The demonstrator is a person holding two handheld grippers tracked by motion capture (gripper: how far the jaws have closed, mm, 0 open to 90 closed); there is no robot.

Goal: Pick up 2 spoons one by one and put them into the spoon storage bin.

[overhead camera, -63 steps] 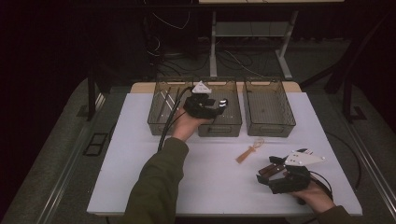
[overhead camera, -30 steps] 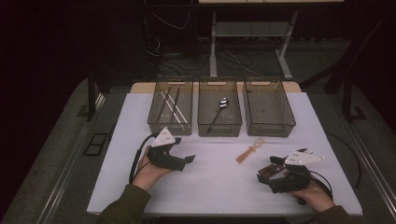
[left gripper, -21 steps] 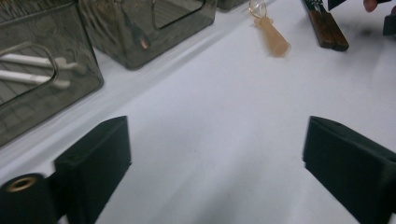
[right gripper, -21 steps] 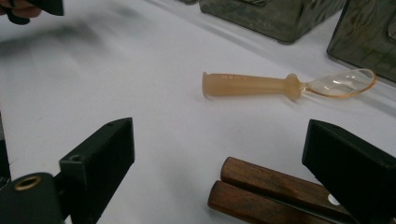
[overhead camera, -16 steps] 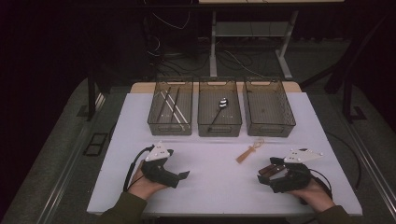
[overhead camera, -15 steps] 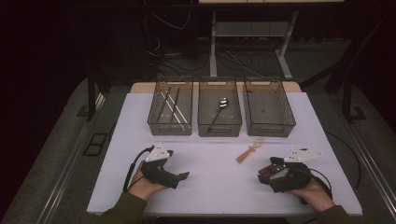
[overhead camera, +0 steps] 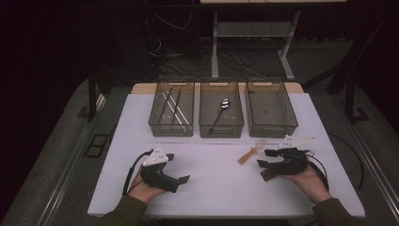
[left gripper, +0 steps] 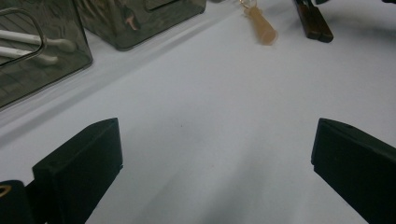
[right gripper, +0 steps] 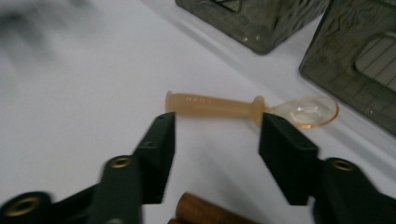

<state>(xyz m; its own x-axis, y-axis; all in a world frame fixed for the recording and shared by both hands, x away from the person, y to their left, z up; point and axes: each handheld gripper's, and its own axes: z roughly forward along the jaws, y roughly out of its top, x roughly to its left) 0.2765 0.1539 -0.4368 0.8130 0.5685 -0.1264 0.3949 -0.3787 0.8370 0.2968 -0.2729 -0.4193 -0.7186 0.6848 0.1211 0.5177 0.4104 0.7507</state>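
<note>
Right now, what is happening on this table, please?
A person works at a white table with a gripper in each hand. The right gripper points at an orange plastic spoon lying on the table; its jaws have just been closing but do not touch the spoon yet. The left gripper rests open near the front edge, holding nothing. Of three bins at the back, the left bin holds chopsticks, and the middle bin holds a metal spoon.

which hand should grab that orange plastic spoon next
Right. The right gripper sits just beside the orange plastic spoon, jaws apart and aimed at its handle. The left gripper is open, far across the table.
</note>
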